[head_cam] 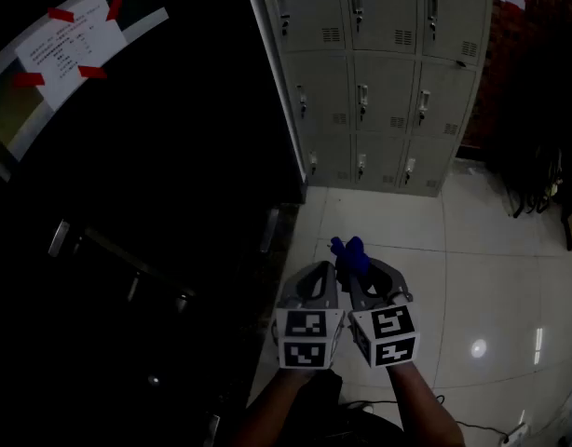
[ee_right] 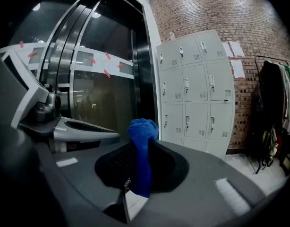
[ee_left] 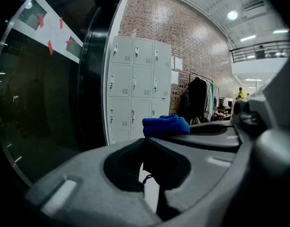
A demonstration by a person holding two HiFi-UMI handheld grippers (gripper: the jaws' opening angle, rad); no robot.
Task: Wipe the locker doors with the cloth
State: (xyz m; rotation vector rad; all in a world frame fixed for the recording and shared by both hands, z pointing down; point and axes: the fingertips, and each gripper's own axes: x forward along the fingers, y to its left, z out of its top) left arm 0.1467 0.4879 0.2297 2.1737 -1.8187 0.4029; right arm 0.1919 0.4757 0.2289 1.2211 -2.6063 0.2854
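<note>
Grey steel lockers (head_cam: 379,91), a bank three doors wide and three high, are standing against the brick wall (ee_right: 206,8) beside a dark glass partition (head_cam: 128,175). Every door is showing shut, which is leaving flat faces ready for wiping. Pale floor tiles (head_cam: 482,277) are lying between the person and the bank, so the lockers are sitting well apart from both tools. By my reading, an approach is needed before any wiping can begin. Left gripper (ee_left: 144,142): it is riding just beside the right one, its jaws meeting at the tips with nothing caught between them, probably being carried idle as a spare. Right gripper (ee_right: 141,150): its jaws are pressing together on the blue cloth (ee_right: 143,126), pinching it low so that a bunched head is standing upright above the tips and facing the lockers. That hold is likely putting the soft bulk forward as the wiping face. Both tools are being held side by side and aimed toward the bank. No door is being touched yet.
</note>
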